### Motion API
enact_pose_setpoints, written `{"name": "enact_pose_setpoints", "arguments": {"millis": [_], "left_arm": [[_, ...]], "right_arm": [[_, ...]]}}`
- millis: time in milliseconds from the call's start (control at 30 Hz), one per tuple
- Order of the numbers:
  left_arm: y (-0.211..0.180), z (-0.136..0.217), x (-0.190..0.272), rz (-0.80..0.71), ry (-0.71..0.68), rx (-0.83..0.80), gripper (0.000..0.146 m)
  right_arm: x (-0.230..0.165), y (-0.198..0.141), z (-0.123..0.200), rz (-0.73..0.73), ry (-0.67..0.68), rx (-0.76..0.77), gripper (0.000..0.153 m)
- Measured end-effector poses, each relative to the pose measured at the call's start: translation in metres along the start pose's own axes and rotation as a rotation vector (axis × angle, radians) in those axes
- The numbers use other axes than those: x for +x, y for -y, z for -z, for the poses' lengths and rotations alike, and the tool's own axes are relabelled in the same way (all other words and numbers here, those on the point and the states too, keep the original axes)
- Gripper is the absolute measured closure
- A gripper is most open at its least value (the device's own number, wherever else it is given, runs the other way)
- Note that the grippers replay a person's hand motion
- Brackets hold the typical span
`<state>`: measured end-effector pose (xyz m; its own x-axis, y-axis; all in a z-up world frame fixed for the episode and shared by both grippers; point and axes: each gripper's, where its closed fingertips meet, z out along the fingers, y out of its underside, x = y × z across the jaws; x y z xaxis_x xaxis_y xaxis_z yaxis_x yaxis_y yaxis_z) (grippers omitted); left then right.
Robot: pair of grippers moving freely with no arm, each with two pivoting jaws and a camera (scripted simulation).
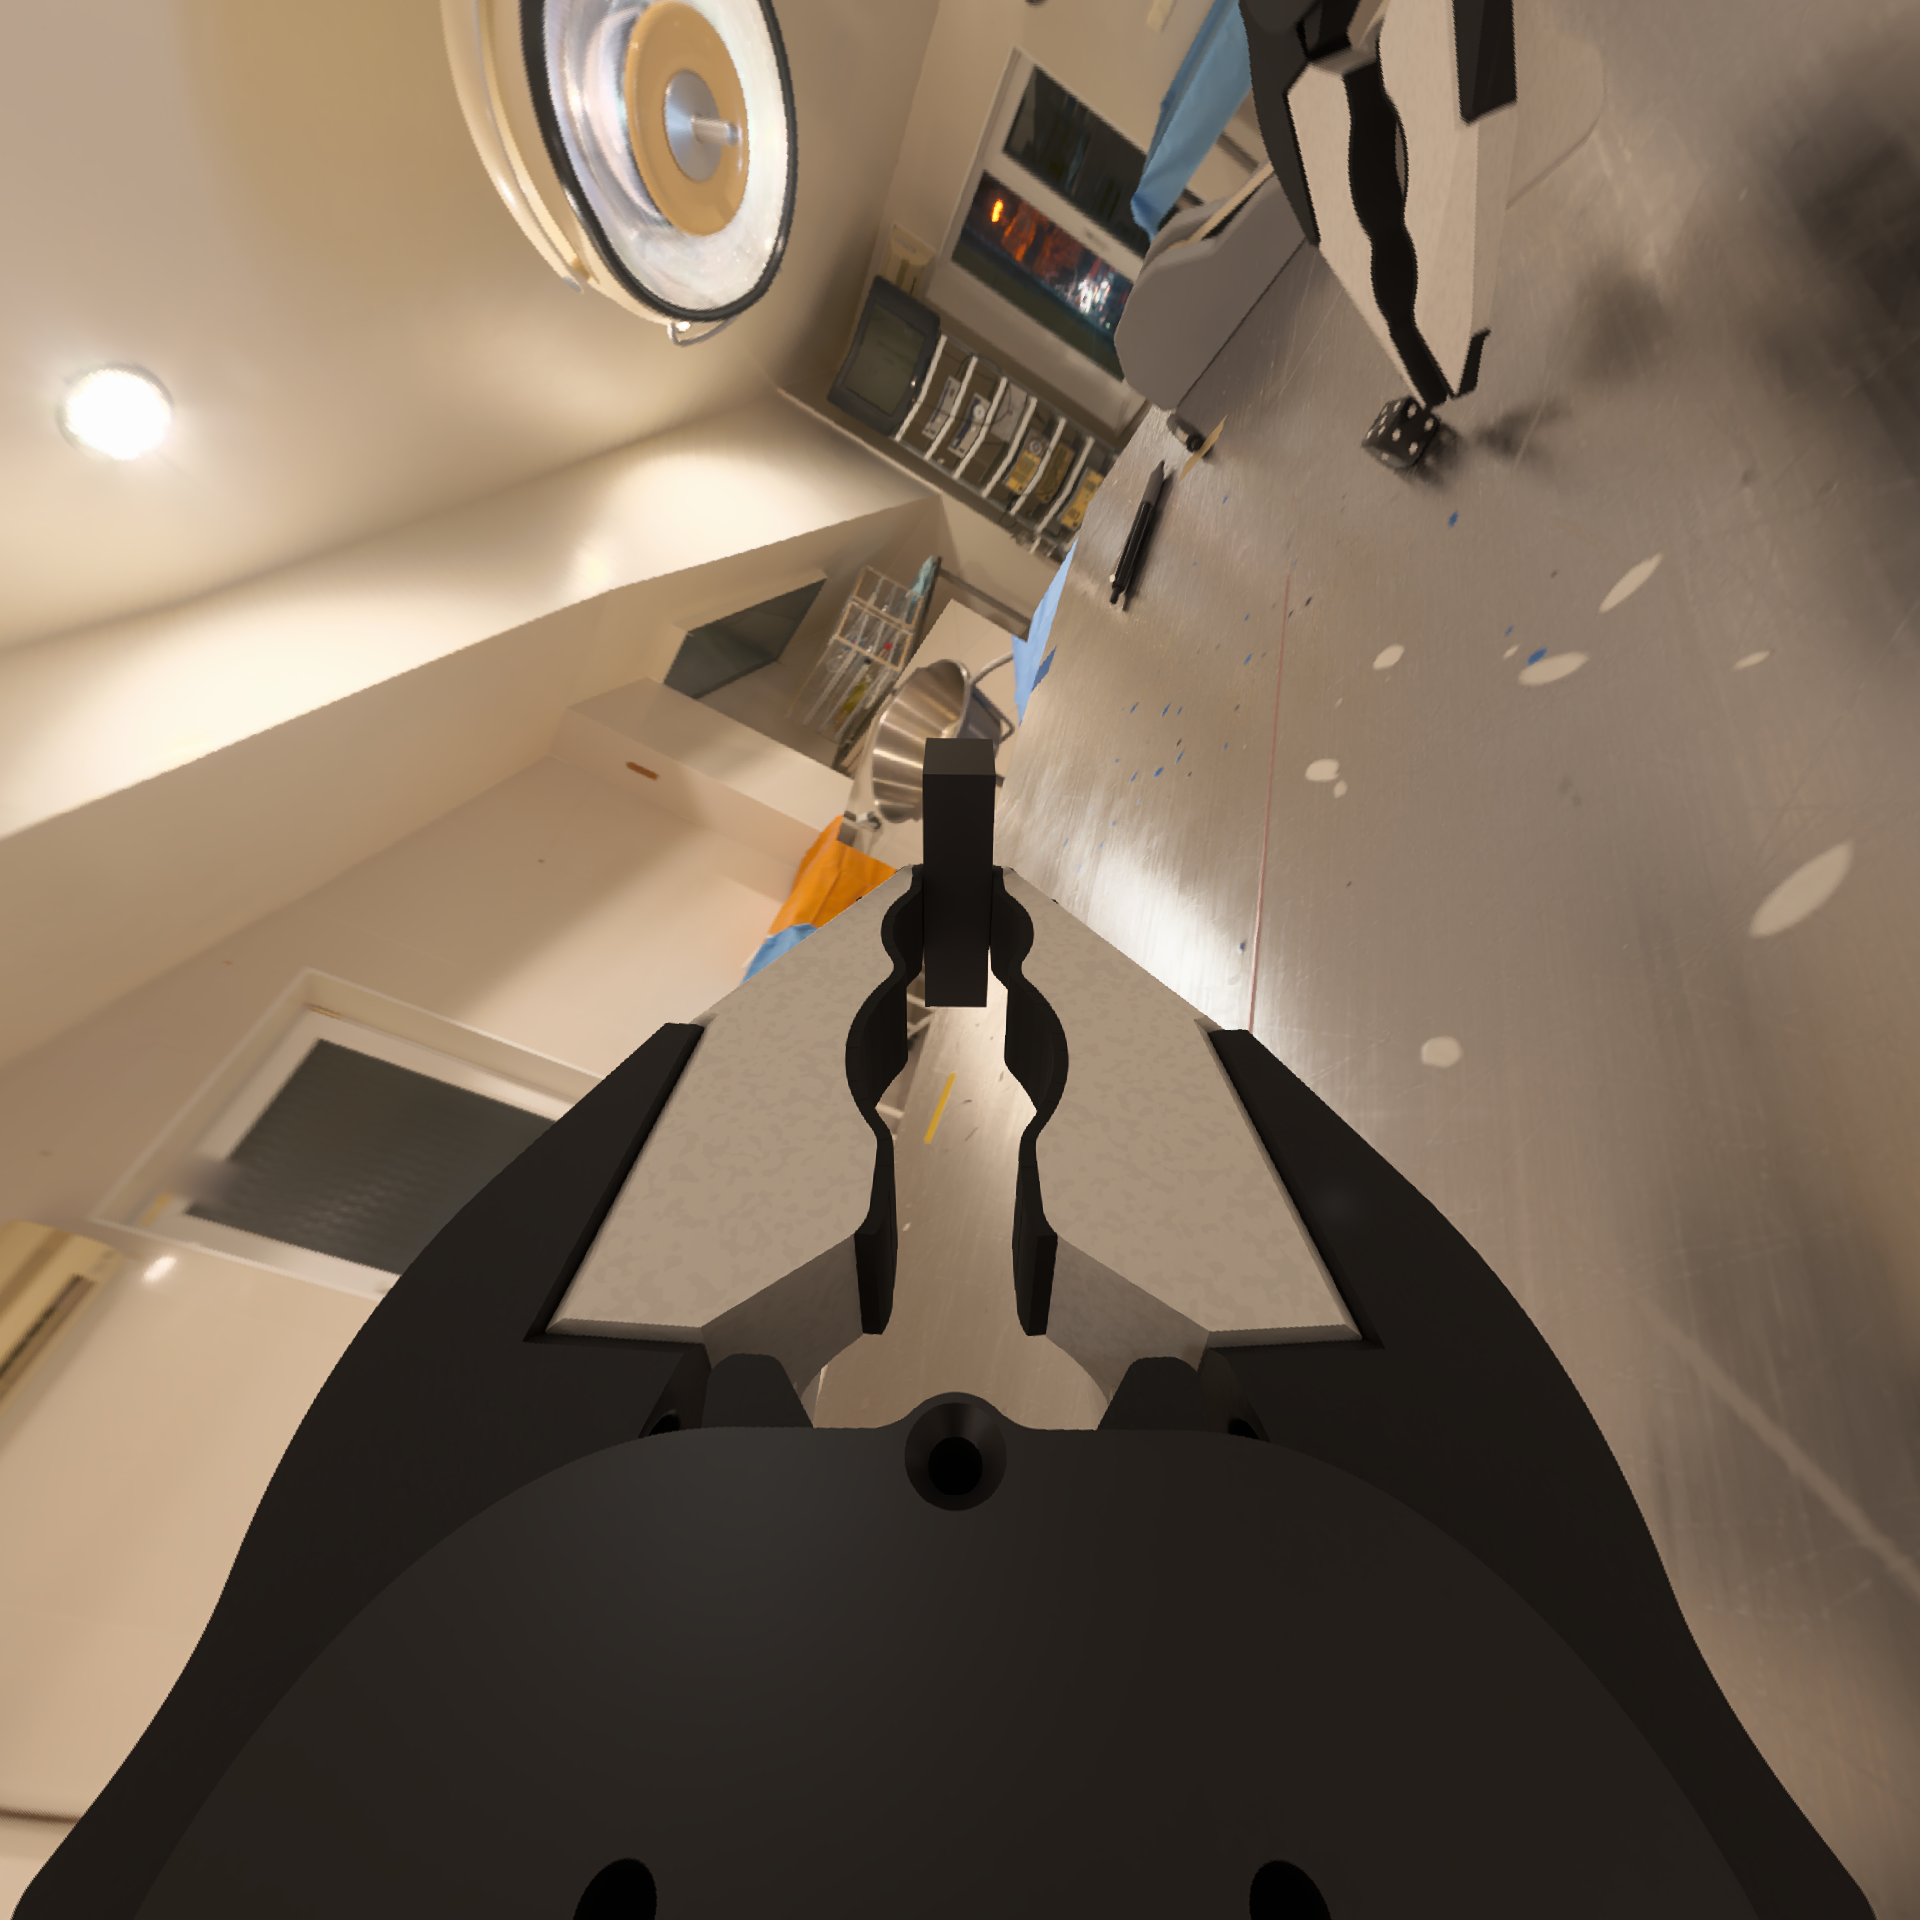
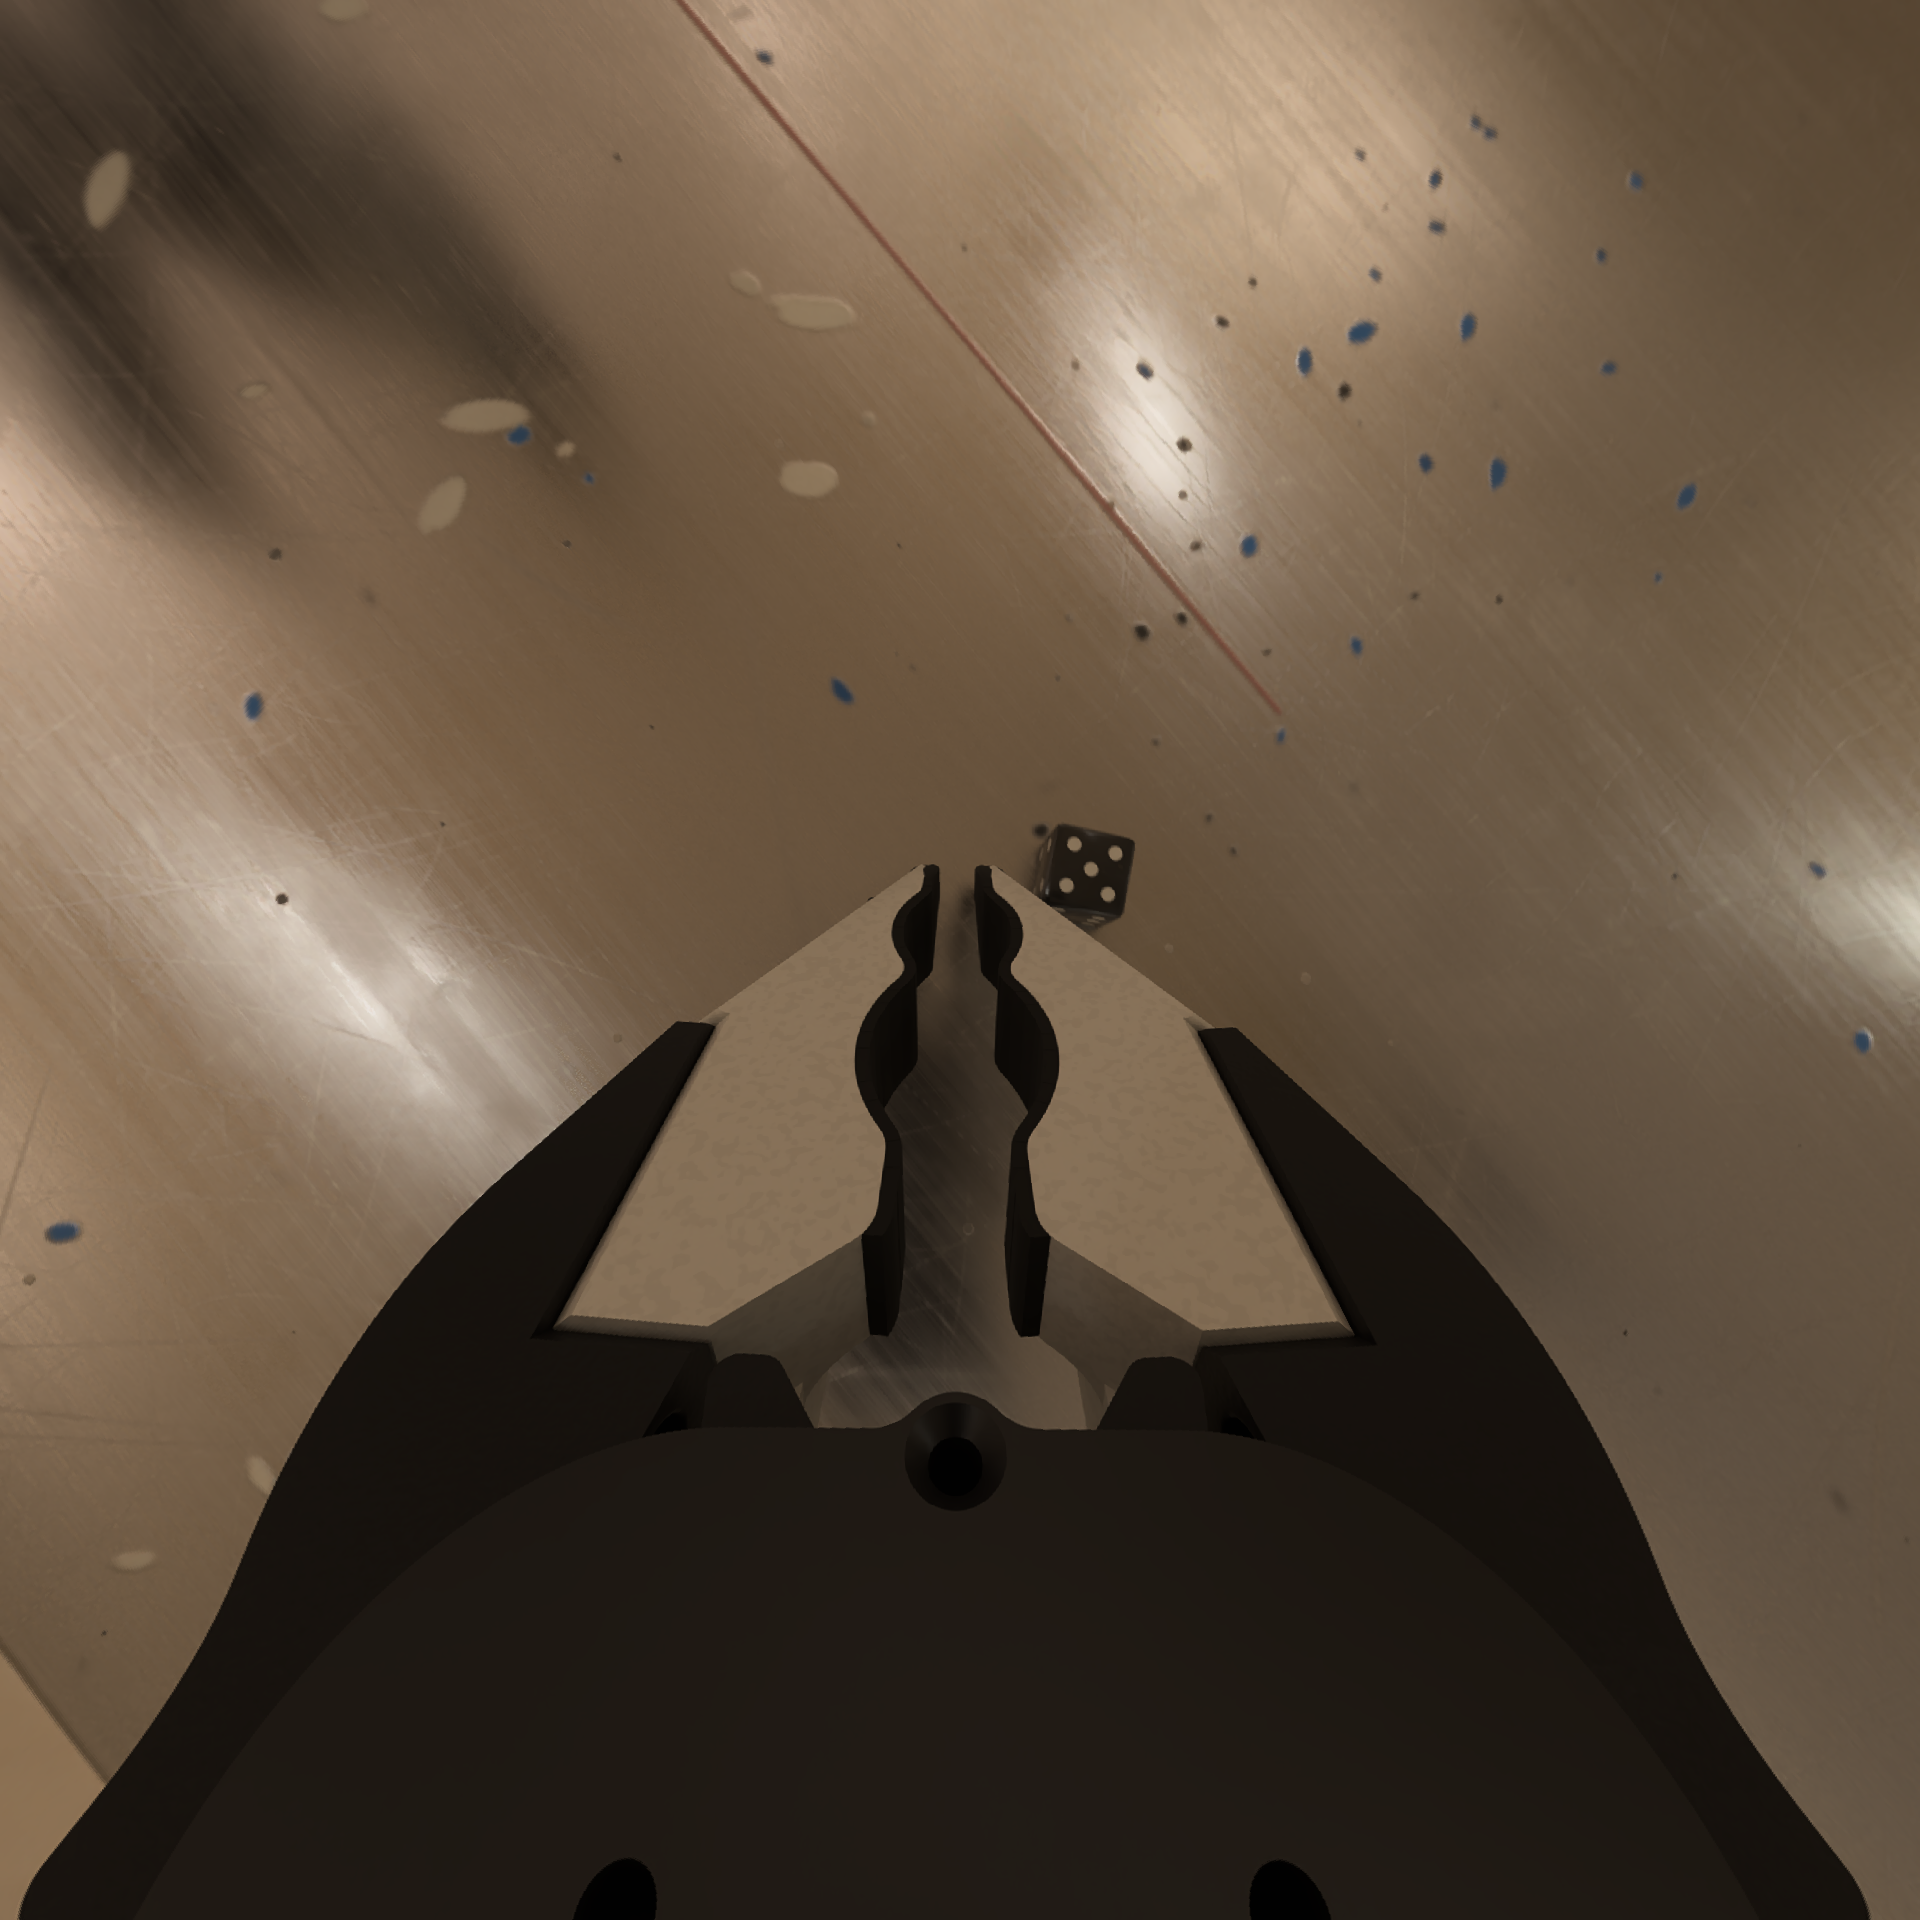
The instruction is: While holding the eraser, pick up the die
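My left gripper (image 1: 956, 885) is shut on a black block-shaped eraser (image 1: 958, 810), which stands out past the fingertips and is held off the table. A black die with white pips (image 2: 1086, 871) rests on the scratched metal table (image 2: 520, 831). My right gripper (image 2: 956, 881) points down at the table with its jaws nearly closed and nothing between them. The die lies just outside its right fingertip. In the left wrist view the right gripper (image 1: 1439, 387) shows far off, its tips right beside the die (image 1: 1405, 434).
A black pen (image 1: 1138, 535) lies near the table's far edge. A metal bowl (image 1: 925, 738) and wire racks stand beyond that edge. A round surgical lamp (image 1: 644, 156) hangs overhead. A thin red line (image 2: 987, 384) crosses the speckled tabletop.
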<state>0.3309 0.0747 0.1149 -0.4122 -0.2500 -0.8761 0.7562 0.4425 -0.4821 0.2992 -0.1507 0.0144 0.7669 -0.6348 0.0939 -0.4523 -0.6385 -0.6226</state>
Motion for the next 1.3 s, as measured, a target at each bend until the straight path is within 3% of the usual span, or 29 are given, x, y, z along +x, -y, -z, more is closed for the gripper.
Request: {"name": "enact_pose_setpoints", "arguments": {"millis": [67, 233, 333, 467, 600, 733, 900, 1133, 1200, 1300], "left_arm": [[-0.001, 0.0, 0.0, -0.053, 0.013, -0.015, 0.135], [-0.003, -0.002, 0.004, -0.139, 0.017, -0.043, 0.135], [-0.004, -0.003, 0.005, -0.15, 0.012, -0.05, 0.135], [-0.004, -0.002, 0.006, -0.145, 0.006, -0.045, 0.135], [-0.004, -0.003, 0.006, -0.152, 0.003, -0.047, 0.135], [-0.004, -0.003, 0.008, -0.159, -0.004, -0.057, 0.135], [-0.003, -0.002, 0.007, -0.155, -0.001, -0.053, 0.135], [0.019, 0.003, 0.013, -0.063, -0.03, 0.075, 0.135], [0.022, 0.004, 0.013, -0.046, -0.038, 0.093, 0.135], [0.021, 0.005, 0.013, -0.041, -0.038, 0.085, 0.135]], "right_arm": [[-0.002, 0.005, 0.002, 0.014, -0.006, 0.036, 0.153], [-0.009, 0.008, 0.008, 0.009, 0.006, 0.077, 0.152], [-0.002, -0.003, 0.015, -0.049, -0.018, 0.036, 0.137], [0.012, -0.003, 0.014, -0.133, -0.031, 0.071, 0.132], [0.02, -0.006, 0.003, -0.171, -0.024, 0.014, 0.125], [0.024, -0.001, -0.008, -0.232, -0.011, 0.031, 0.131], [0.003, 0.01, -0.01, -0.047, 0.074, 0.039, 0.136], [-0.062, 0.085, 0.022, 0.327, 0.365, 0.295, 0.136], [-0.069, 0.084, 0.023, 0.415, 0.405, 0.225, 0.136], [-0.067, 0.054, 0.012, 0.548, 0.387, 0.033, 0.136]]}}
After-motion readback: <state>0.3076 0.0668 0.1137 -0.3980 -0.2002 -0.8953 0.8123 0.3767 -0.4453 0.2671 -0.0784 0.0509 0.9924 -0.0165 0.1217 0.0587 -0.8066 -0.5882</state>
